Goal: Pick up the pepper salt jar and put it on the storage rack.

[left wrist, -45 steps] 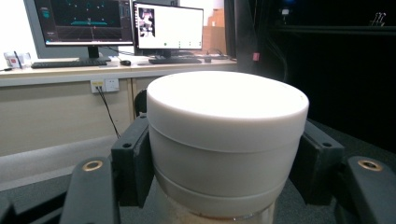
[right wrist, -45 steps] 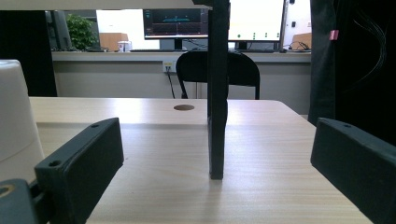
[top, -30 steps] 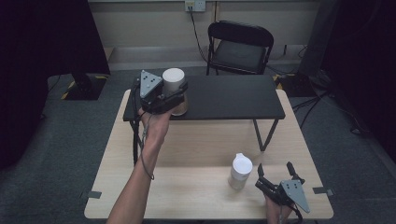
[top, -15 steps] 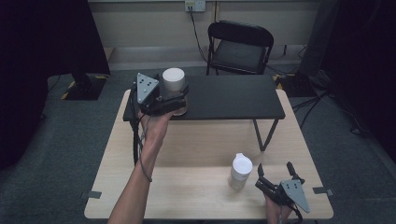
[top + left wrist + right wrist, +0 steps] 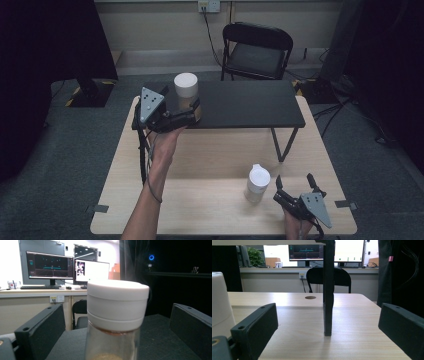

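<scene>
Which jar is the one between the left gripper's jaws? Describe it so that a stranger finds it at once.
Start at the black shelf that stands on the wooden table. At its near left corner stands the jar, between the open jaws of the left gripper. Its clear glass body, brownish contents and flat white screw lid set it apart from the all-white bottle on the table below.

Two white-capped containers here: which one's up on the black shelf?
The clear jar between the left gripper's open jaws; the white bottle stands on the wooden table.
</scene>
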`<state>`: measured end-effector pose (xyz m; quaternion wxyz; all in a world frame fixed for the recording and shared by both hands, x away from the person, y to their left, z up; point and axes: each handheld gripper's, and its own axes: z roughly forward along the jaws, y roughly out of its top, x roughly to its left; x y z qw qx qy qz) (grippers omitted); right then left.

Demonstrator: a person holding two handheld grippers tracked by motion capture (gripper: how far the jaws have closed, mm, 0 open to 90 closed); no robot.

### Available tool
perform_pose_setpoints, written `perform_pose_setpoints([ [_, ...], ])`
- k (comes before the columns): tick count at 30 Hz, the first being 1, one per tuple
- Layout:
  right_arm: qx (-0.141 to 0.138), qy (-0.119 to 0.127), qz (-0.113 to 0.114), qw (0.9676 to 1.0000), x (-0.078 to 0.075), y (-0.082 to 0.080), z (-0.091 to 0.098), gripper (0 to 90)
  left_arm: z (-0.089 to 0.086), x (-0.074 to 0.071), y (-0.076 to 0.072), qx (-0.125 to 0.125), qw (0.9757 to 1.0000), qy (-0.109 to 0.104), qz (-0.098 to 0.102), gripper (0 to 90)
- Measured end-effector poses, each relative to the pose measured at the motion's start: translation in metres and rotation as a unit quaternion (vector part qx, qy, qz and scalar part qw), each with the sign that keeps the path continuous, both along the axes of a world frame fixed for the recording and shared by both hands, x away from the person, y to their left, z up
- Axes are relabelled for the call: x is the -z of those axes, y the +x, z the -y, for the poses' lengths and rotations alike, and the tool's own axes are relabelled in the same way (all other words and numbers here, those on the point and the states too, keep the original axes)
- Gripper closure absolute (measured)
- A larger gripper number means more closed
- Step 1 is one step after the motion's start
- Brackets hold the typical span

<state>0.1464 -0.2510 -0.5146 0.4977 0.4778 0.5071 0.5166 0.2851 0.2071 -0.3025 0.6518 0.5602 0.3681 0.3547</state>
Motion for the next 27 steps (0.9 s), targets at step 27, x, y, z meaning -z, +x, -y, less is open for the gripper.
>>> perform_pose_setpoints([
  [27,0.0,0.0,0.0,1.0,0.0,0.0,0.0,1.2,-0.005,0.04,-0.055,-0.006,0.9985,0.008,0.054,0.0],
])
